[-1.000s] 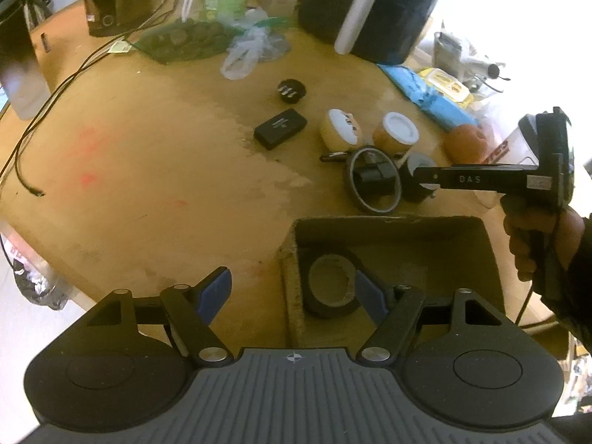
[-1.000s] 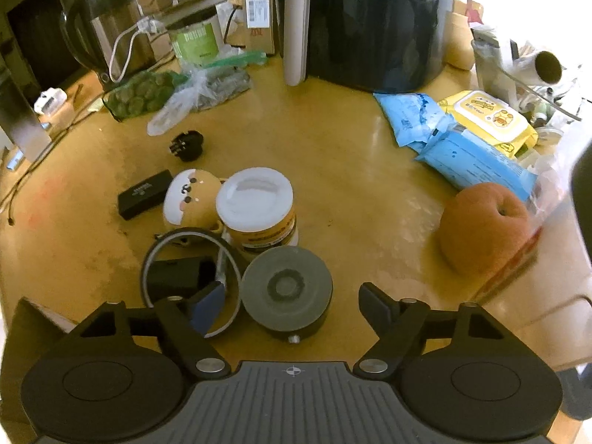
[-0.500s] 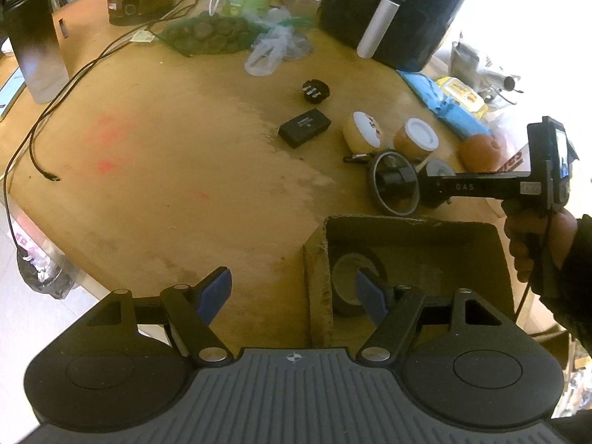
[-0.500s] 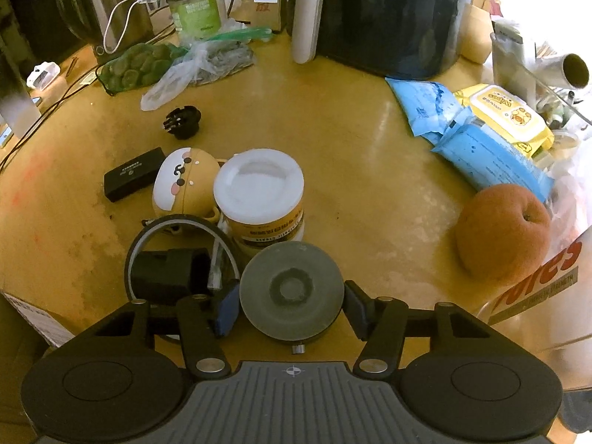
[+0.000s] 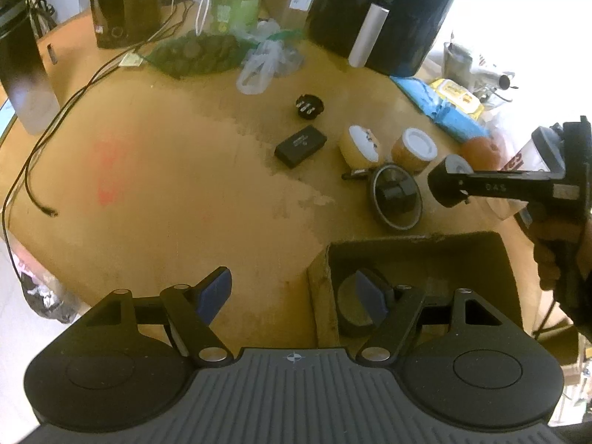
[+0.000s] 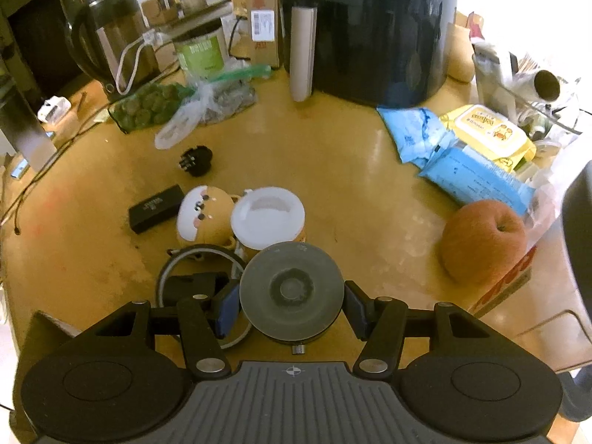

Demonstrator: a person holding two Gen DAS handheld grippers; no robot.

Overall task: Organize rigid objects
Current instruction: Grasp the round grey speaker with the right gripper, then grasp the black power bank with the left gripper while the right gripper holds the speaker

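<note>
In the right wrist view my right gripper (image 6: 291,305) is shut on a grey round disc (image 6: 292,288), one pad on each side, a little above the table. The left wrist view shows the same gripper (image 5: 449,185), held by a person's hand, with the disc (image 5: 457,164) just beyond an open cardboard box (image 5: 407,238). A dark tape roll (image 5: 351,318) lies in the box. My left gripper (image 5: 292,292) hangs open over the box's left wall with nothing between its fingers. On the table lie a black case (image 6: 155,209), a round toy with a face (image 6: 201,218), a white-lidded jar (image 6: 268,214), a ring around a black block (image 6: 192,281) and a black plug (image 6: 196,159).
An apple (image 6: 481,240) and blue and yellow wipe packs (image 6: 473,177) lie to the right. A black air fryer (image 6: 370,26), a kettle (image 6: 111,37) and plastic bags (image 6: 177,111) stand along the back. A cable (image 5: 48,140) trails across the table's left side.
My right gripper's jaws closed onto the grey disc, which now sits a little higher than before. The left gripper stayed open and barely shifted over the box.
</note>
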